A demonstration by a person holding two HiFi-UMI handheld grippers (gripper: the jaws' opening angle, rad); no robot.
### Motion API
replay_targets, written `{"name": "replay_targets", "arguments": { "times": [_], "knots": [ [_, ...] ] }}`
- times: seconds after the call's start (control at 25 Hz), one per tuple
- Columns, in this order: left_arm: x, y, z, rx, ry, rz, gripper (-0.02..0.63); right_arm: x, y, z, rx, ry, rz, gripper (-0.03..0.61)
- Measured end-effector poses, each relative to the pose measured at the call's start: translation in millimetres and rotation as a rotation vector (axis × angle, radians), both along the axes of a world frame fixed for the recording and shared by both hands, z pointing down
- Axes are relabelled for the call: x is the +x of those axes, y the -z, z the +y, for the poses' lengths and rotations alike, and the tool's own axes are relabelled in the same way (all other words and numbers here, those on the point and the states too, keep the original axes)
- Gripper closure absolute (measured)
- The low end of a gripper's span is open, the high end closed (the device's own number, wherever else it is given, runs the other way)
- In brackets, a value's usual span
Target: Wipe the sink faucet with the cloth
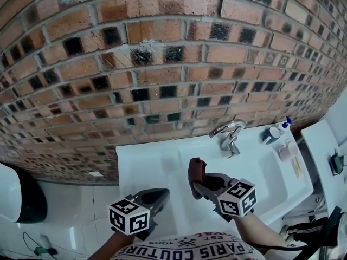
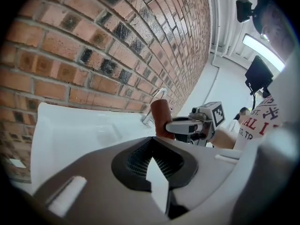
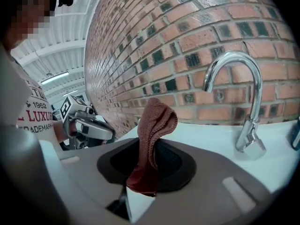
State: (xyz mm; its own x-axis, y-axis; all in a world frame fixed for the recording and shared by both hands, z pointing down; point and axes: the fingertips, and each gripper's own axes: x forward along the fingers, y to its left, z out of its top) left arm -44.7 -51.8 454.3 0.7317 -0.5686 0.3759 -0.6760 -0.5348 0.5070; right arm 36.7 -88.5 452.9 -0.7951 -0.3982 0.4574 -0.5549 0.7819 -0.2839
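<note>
A chrome faucet (image 1: 230, 134) stands at the back rim of the white sink (image 1: 157, 164), against the brick wall. My right gripper (image 1: 201, 184) hovers over the basin in front of the faucet, shut on a reddish-brown cloth (image 1: 194, 171) that sticks up from its jaws. In the right gripper view the cloth (image 3: 154, 132) droops folded over the right gripper (image 3: 149, 161), and the faucet (image 3: 243, 95) curves up to the right, apart from it. My left gripper (image 1: 158, 195) sits lower left over the sink's front, shut and empty. In the left gripper view the left gripper (image 2: 154, 161) holds nothing.
A blue-capped bottle (image 1: 283, 124), a cup (image 1: 270, 135) and small toiletries (image 1: 290, 155) stand on the sink's right ledge. A white and black fixture (image 1: 19, 196) is at the far left. The brick wall (image 1: 162, 64) rises right behind the faucet.
</note>
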Motion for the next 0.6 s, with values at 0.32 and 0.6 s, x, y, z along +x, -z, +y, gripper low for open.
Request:
{"name": "replay_targets", "arguments": {
  "times": [0.32, 0.6],
  "knots": [
    [0, -7, 12, -0.017, 0.006, -0.023, 0.608, -12, -19, 37, -0.055, 0.040, -0.006, 0.491],
    [6, -1, 19, 0.000, -0.010, -0.030, 0.607, -10, -24, 49, -0.048, 0.042, 0.009, 0.494]
  ]
}}
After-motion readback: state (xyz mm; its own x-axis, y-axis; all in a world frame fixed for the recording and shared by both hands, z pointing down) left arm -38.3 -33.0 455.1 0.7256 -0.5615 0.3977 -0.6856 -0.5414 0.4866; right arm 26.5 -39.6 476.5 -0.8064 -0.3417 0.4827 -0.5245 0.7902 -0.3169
